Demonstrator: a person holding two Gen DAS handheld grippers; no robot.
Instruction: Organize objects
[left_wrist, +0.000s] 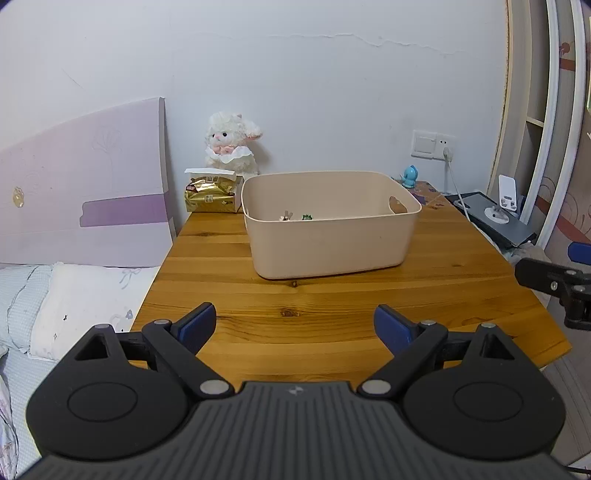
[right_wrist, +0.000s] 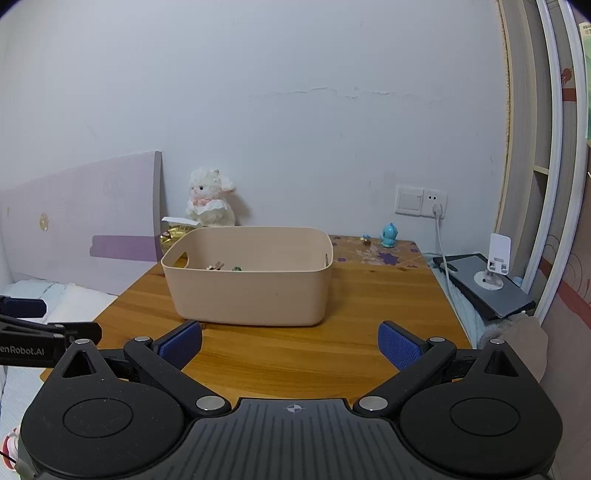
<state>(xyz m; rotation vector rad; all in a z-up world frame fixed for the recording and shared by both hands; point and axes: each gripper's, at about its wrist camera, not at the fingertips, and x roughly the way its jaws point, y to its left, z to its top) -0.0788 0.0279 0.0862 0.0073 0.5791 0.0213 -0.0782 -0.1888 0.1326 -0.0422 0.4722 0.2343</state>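
Both tools are released and grasp nothing: the left tool (left_wrist: 295, 326) and right tool (right_wrist: 290, 343) hover over the near tabletop (left_wrist: 332, 299). The beige storage bin (left_wrist: 328, 225) sits straight ahead, mid-tabletop, small figurines (left_wrist: 295, 216) inside; neither tool is clearly nearer.

On wooden table (left_wrist: 332, 295): storage bin (left_wrist: 328, 236) at centre, small figurines (left_wrist: 295, 216) inside. At eleven o'clock, tissue pack (left_wrist: 212, 194), plush lamb (left_wrist: 231, 146) behind it. At one o'clock, toy figure (left_wrist: 409, 176). At nine o'clock, bed (left_wrist: 74, 295).
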